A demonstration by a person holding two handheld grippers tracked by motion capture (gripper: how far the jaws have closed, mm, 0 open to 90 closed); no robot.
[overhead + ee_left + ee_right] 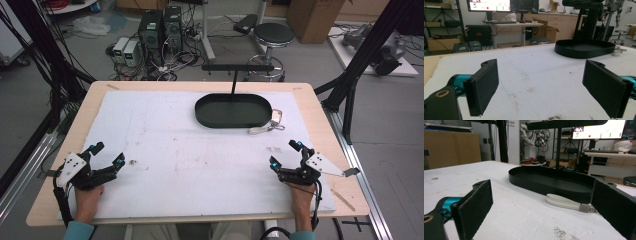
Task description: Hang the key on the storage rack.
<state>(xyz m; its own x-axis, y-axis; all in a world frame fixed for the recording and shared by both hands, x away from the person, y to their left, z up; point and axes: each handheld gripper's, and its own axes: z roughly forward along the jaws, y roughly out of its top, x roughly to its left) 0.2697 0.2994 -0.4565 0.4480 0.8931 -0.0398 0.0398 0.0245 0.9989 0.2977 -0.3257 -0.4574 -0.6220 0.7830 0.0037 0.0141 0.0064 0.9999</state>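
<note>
On the white-covered worktop (165,150), the left gripper (107,154) and right gripper (285,154) rest near the front corners, jaws spread wide and holding nothing, while the white strap (266,127) lies just beside the black oval tray (233,110) well ahead of the right gripper.

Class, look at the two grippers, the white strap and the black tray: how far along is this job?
Nothing looks done yet. The black tray is empty, and the white strap lies on the mat beside its right end. Nothing is in hand: the left gripper and right gripper rest open at the near edge. Probably left: picking up the strap and placing or hanging it.
</note>
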